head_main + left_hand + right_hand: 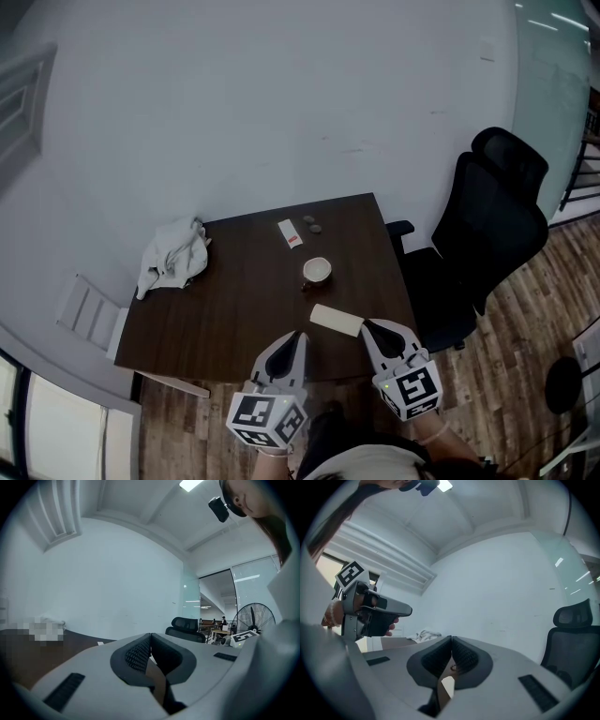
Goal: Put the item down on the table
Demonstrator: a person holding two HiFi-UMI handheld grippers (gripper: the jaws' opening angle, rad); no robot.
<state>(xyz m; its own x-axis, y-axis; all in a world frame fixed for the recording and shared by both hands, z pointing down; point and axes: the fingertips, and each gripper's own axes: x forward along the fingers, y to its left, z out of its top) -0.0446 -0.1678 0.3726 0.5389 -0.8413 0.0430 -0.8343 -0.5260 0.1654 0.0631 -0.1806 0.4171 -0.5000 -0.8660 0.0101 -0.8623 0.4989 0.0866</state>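
Dark brown wooden surface (234,300): broad bare stretch across left-centre and front-left, free to pass. Crumpled white cloth (173,255) fills rear-left corner. Small white packet with red end (291,233) and two small dark round bits (312,225) sit near rear edge. White cup (317,271) right of centre. Pale cream rectangular block (336,320) near front edge, just beside right tongs (367,325). Black office chair (478,234) crowds right side; white wall (281,94) closes rear.

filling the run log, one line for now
left tongs: shut | right tongs: shut, beside pale flat block | block on dark wooden table
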